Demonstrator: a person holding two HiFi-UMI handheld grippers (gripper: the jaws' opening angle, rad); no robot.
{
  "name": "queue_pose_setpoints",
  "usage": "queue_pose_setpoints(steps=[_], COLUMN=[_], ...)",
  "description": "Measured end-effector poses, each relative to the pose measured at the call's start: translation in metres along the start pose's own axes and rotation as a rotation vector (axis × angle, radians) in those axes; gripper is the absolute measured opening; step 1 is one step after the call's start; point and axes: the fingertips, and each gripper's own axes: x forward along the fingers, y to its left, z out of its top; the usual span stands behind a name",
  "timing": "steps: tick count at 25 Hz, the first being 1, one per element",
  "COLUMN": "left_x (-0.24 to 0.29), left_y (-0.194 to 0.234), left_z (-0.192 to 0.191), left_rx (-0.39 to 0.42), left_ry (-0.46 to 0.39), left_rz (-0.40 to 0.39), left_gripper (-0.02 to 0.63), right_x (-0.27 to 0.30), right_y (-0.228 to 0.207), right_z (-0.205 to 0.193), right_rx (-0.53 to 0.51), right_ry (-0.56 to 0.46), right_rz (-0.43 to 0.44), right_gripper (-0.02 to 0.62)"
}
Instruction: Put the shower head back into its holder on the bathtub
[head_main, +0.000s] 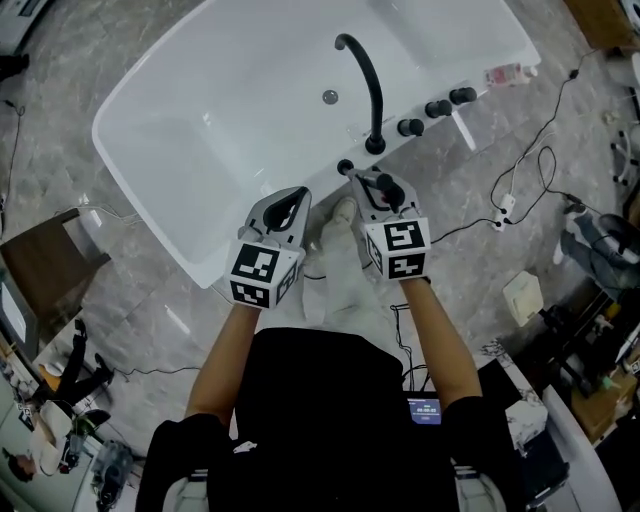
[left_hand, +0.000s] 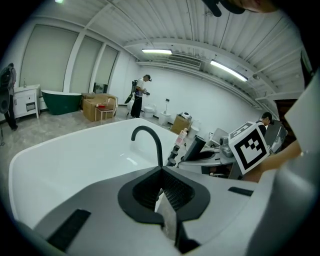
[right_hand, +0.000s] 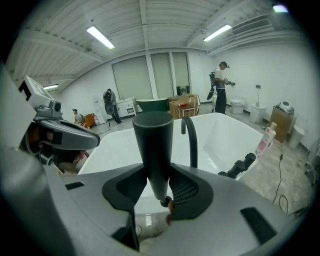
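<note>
A person stands at the long side of a white freestanding bathtub (head_main: 190, 130), seen from above, holding a two-jaw gripper in each hand just short of the tub's near rim. The left gripper (left_hand: 161, 171) has its jaws drawn narrow, the tips meeting, and it grips nothing. Ahead of it lies the tub's white basin, and ahead and a little to its right rises a black gooseneck faucet (head_main: 368, 85). The person's pale shoes (head_main: 342, 212) show on the floor between the two tools. The right gripper (right_hand: 159, 172), just beside the left one, has its jaws spread wide and clamped on the black shower head (right_hand: 152, 135). Its handle stands upright between the pads, the broad end up and the narrow end down near the jaw tips. The shower head is therefore in this tool, above the tub's near rim. A small round black fitting (head_main: 345, 166) sits on the rim just ahead and slightly left of this gripper's tips, close to it but apart from the shower head. Beyond it stands the base of the faucet. To the right of the faucet, further along the rim, three black knobs (head_main: 437, 108) stand in a row. Past them a pale pink bottle (head_main: 505, 74) lies at the tub's far corner. On the grey marbled floor (head_main: 150, 330) to the right of the right gripper lies a white power strip (head_main: 505, 208) with black cables.
</note>
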Motion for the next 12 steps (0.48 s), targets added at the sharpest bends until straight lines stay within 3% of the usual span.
queue_pose_setpoints(steps=[12], left_x=[0.022], left_y=[0.033], left_z=[-0.045], left_rx=[-0.028], left_ry=[0.067], left_rz=[0.037], left_gripper=[0.012], right_x=[0.054], right_y=[-0.013], right_z=[-0.051], right_rx=[-0.044], right_ry=[0.098], right_rz=[-0.003], right_gripper=[0.146])
